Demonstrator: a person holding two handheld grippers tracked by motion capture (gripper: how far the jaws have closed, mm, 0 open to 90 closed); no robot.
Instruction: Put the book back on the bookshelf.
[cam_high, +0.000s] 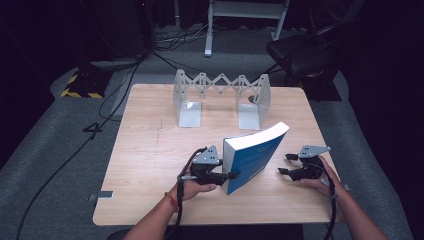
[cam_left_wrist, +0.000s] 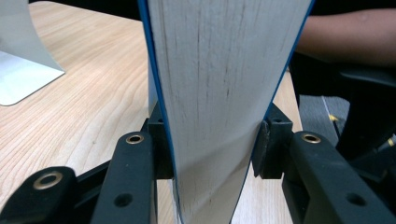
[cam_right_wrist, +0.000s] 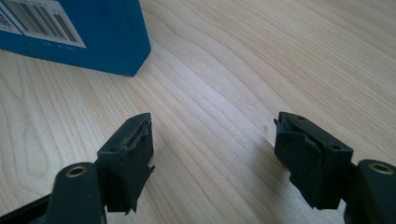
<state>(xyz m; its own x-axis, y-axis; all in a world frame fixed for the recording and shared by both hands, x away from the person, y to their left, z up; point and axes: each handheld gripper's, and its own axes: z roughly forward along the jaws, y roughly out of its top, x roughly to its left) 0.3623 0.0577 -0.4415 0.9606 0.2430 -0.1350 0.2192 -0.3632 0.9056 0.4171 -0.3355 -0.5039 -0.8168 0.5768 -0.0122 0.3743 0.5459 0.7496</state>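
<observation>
A thick blue book (cam_high: 252, 155) stands tilted on the wooden table (cam_high: 150, 165), its white page edge facing up and left. My left gripper (cam_high: 227, 175) is shut on the near lower end of the book, with a jaw pressed against each cover. The left gripper view has the page block (cam_left_wrist: 219, 93) squeezed between the two black pads of that gripper (cam_left_wrist: 212, 144). My right gripper (cam_high: 286, 164) rests on the table to the right of the book, jaws open and empty. In the right gripper view the book's blue corner (cam_right_wrist: 84, 32) with a barcode lies ahead and left of that gripper (cam_right_wrist: 212, 144).
A grey metal accordion book rack (cam_high: 222, 95) stands at the table's far side, with two flat feet on the wood. A black chair (cam_high: 300, 55) and cables (cam_high: 115, 95) lie on the floor beyond the table. Bare wood lies left of the book.
</observation>
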